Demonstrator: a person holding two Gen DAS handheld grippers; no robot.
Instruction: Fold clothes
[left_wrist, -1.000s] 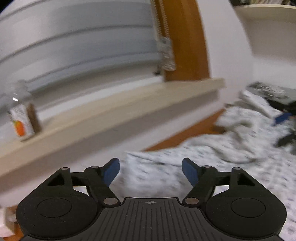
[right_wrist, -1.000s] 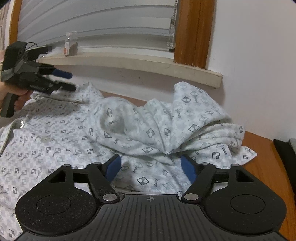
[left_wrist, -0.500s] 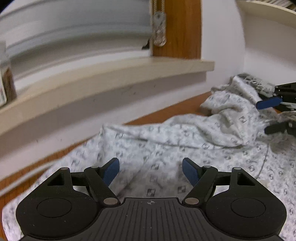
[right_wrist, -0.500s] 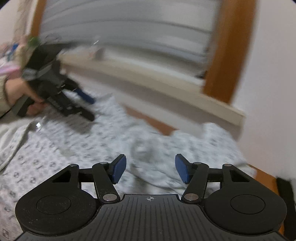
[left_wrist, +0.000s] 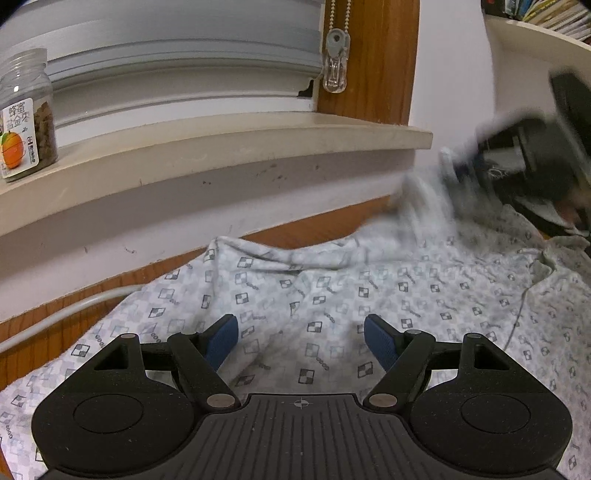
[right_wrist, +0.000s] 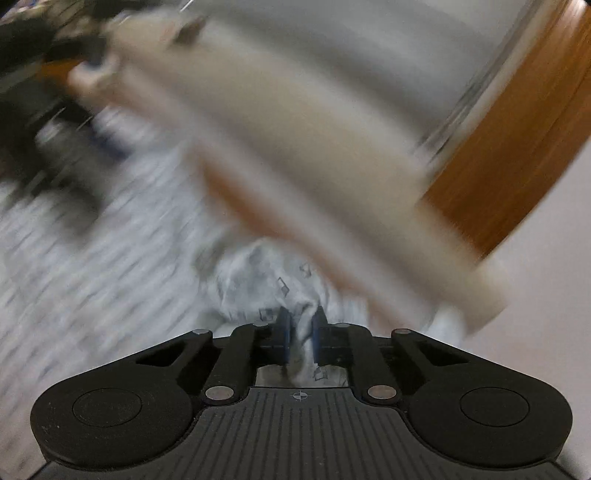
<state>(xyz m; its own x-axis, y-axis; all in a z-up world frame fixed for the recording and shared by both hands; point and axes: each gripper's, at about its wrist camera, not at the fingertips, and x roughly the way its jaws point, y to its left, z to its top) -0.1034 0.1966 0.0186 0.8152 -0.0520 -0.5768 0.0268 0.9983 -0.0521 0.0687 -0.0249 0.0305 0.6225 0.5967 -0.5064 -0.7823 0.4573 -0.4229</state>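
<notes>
A white shirt (left_wrist: 332, 295) printed with small grey checker squares lies spread on a wooden table (left_wrist: 55, 325) under a window sill. My left gripper (left_wrist: 301, 338) hovers open just above the shirt's near part, nothing between its blue pads. In the right wrist view, which is heavily blurred, my right gripper (right_wrist: 300, 328) is shut on a bunched fold of the shirt (right_wrist: 266, 291), cloth pinched between the pads. In the left wrist view the right gripper (left_wrist: 517, 162) appears blurred at the far right, lifting the shirt's edge.
A beige window sill (left_wrist: 221, 147) runs behind the table, with a glass jar (left_wrist: 26, 114) on its left end. A blind cord clip (left_wrist: 335, 62) hangs by the wooden window frame (left_wrist: 369, 55). A white cable (left_wrist: 62, 314) lies along the table's left. A bookshelf (left_wrist: 535, 33) is upper right.
My right gripper has shut on a bunch of the shirt and is swinging fast. My left gripper has come down closer over the cloth, still open.
</notes>
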